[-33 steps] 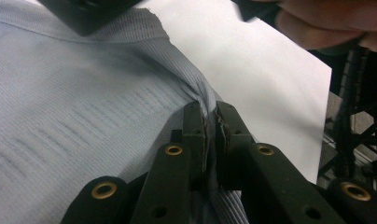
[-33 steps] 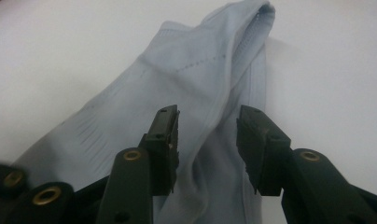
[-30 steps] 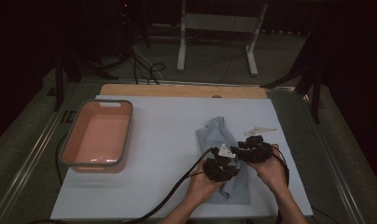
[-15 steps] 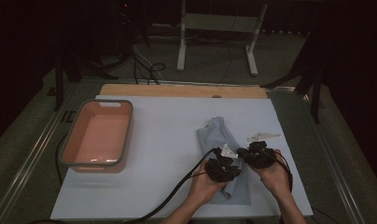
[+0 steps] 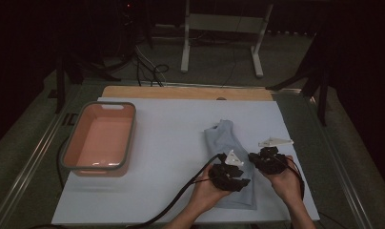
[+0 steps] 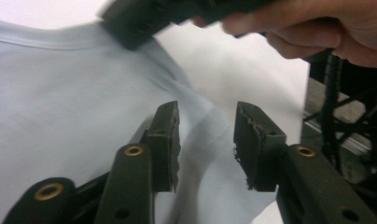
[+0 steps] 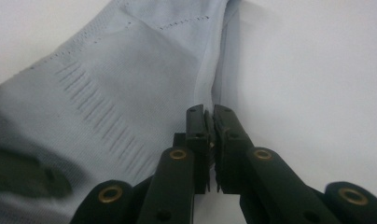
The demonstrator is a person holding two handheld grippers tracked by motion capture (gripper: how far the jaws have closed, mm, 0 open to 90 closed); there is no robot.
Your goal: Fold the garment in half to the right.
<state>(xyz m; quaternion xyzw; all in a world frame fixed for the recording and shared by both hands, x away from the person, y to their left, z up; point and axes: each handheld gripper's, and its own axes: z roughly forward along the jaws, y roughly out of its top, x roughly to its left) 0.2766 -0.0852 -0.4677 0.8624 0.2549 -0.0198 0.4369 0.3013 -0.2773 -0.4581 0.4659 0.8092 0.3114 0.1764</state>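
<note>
One pale-blue garment (image 5: 228, 157) lying flat, long axis near-to-far, slightly tilted.

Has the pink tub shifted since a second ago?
No. The tub sits at the same spot near the left edge of the white mat in all the high views, equally short of the wooden strip.

A pink tub (image 5: 99, 140) sits on the white table cover (image 5: 171, 157), near its left edge.
</note>
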